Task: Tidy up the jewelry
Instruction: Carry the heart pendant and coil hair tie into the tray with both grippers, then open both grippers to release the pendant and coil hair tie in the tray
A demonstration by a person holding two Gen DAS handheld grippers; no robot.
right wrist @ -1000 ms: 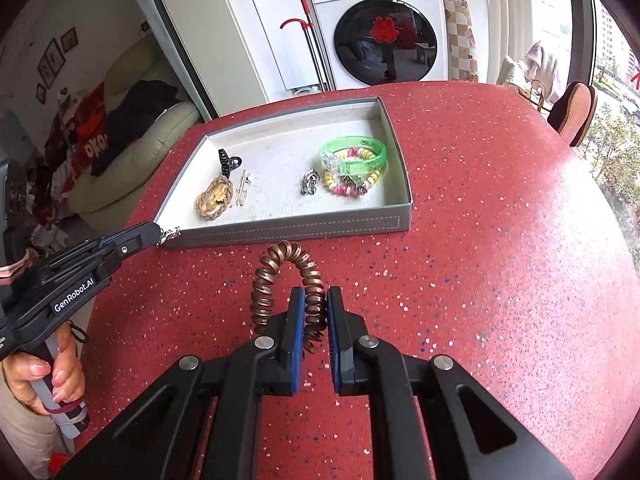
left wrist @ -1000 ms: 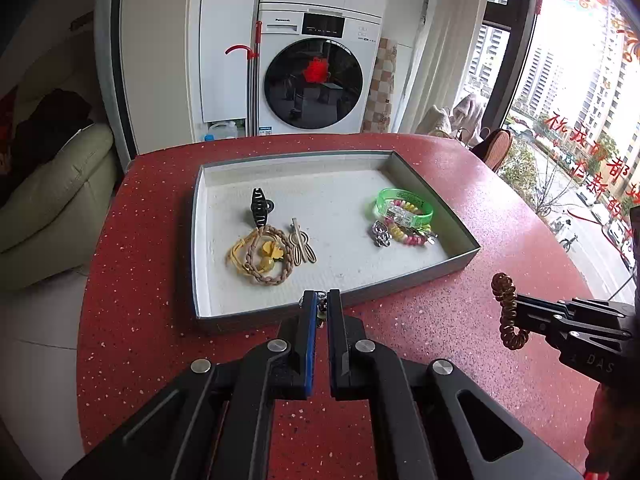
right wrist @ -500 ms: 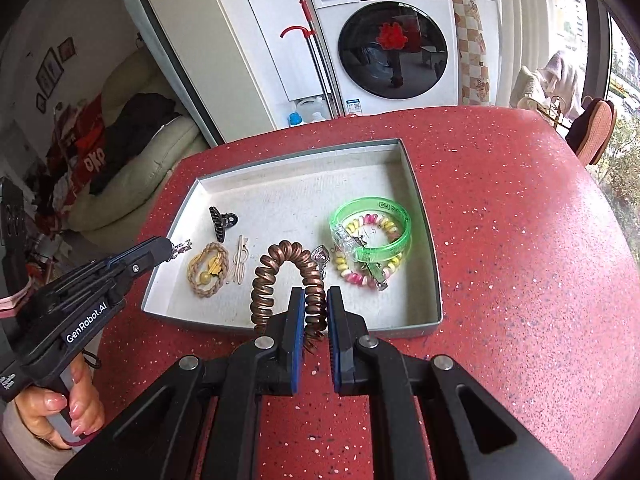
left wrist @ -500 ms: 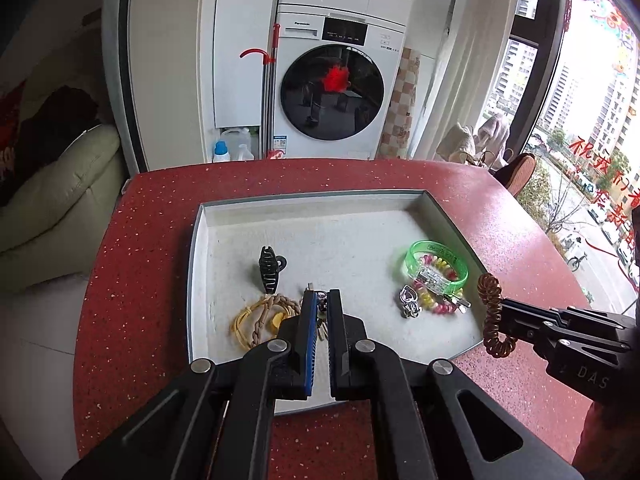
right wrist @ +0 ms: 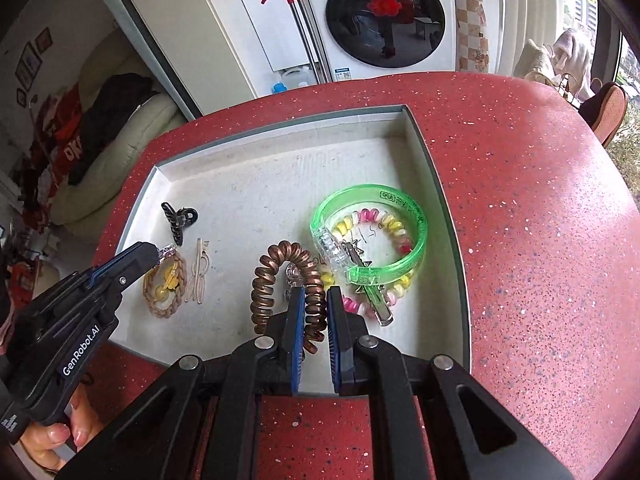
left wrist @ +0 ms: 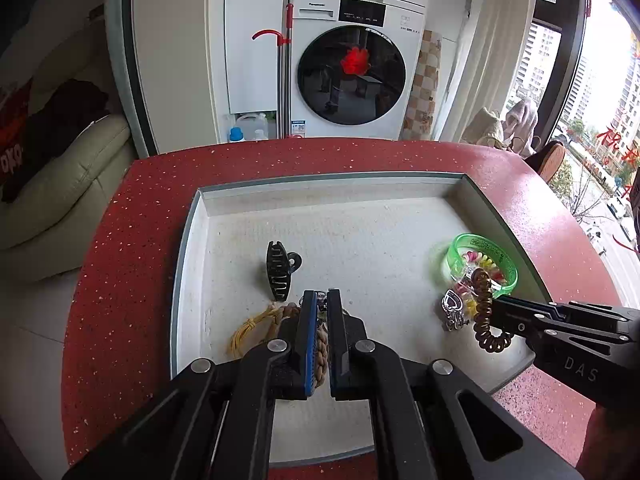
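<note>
"GenRobot.AI" is printed on the left gripper point(right wrist: 154, 254), "DAS" on the right gripper point(left wrist: 494, 314).

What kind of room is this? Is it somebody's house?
Most likely a home, maybe a flat high up. There's a washing machine against the wall, a cream sofa at the side, and tall buildings outside the window.

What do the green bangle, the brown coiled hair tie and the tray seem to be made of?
Translucent green bangle: probably glossy plastic; light passes through it. Brown coiled spiral hair tie: likely springy plastic with a coppery metallic sheen. Shallow grey-rimmed tray: pale matte lining, perhaps felt or textured board; unclear.
</note>
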